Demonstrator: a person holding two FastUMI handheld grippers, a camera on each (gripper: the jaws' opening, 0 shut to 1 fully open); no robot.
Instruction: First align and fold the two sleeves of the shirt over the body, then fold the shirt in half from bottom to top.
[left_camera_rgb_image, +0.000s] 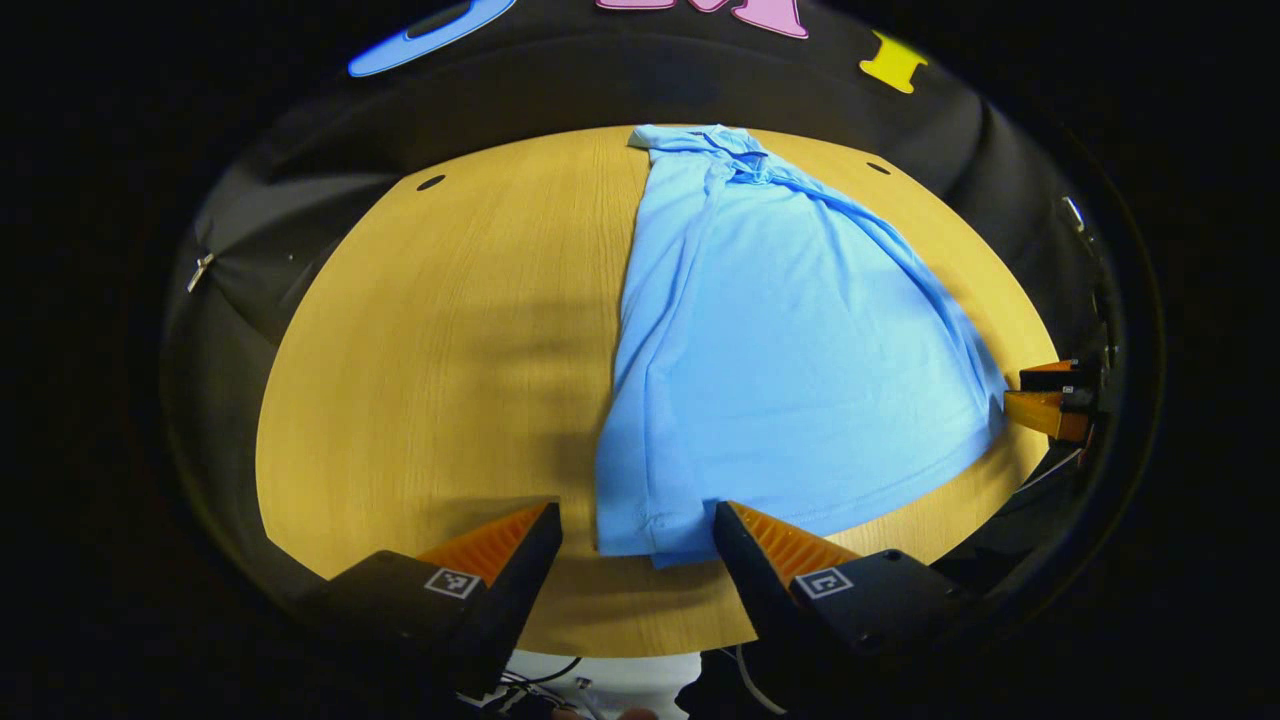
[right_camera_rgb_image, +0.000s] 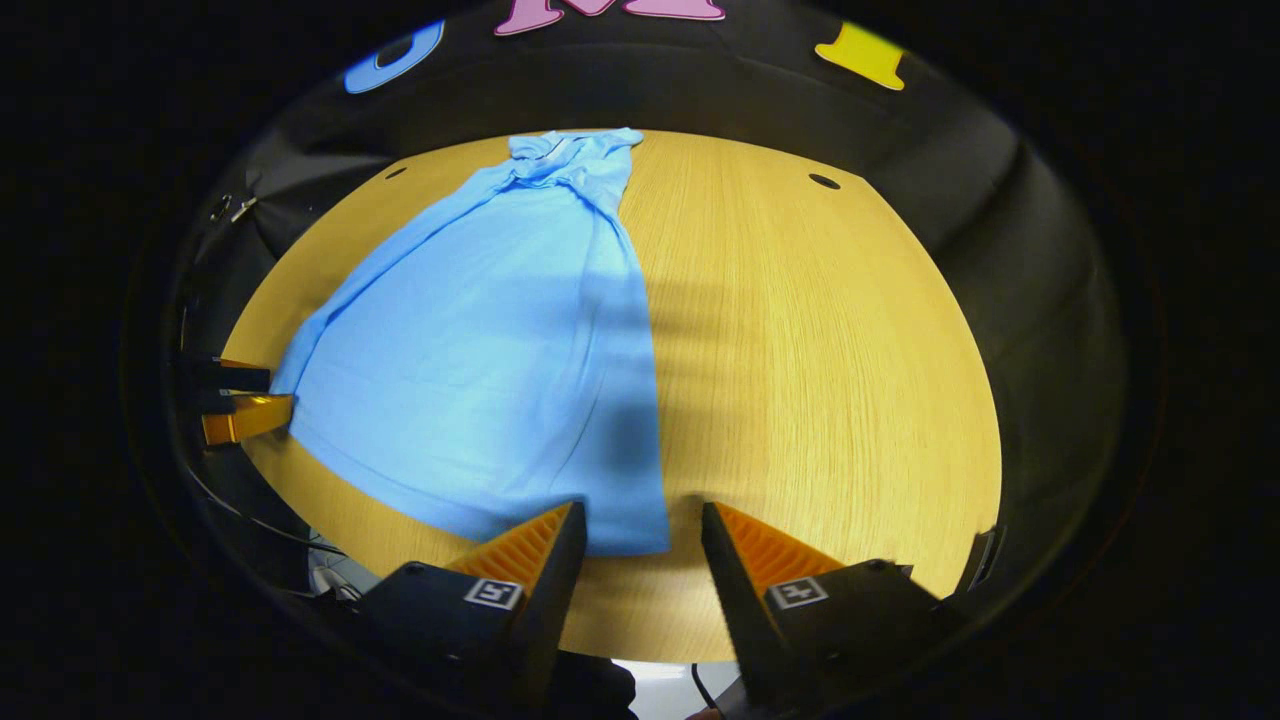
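Observation:
A light blue shirt (left_camera_rgb_image: 780, 340) lies flat on the wooden table (left_camera_rgb_image: 440, 360), collar at the far end, hem toward me, both sleeves folded in over the body. My left gripper (left_camera_rgb_image: 636, 520) stands open just above the hem's left corner, which lies between its fingers without being pinched. In the right gripper view the same shirt (right_camera_rgb_image: 480, 350) spreads to the left, and my right gripper (right_camera_rgb_image: 636, 525) is open around the hem's right corner. The other gripper shows at the shirt's far corner in each view: the right gripper (left_camera_rgb_image: 1050, 395) and the left gripper (right_camera_rgb_image: 240, 400).
The near table edge (left_camera_rgb_image: 620, 640) runs just below the fingers, with cables (left_camera_rgb_image: 540, 680) hanging beneath it. Small dark holes (left_camera_rgb_image: 430, 183) mark the tabletop near the back. Bare wood lies left of the shirt in the left gripper view and to its right (right_camera_rgb_image: 820, 380) in the right gripper view.

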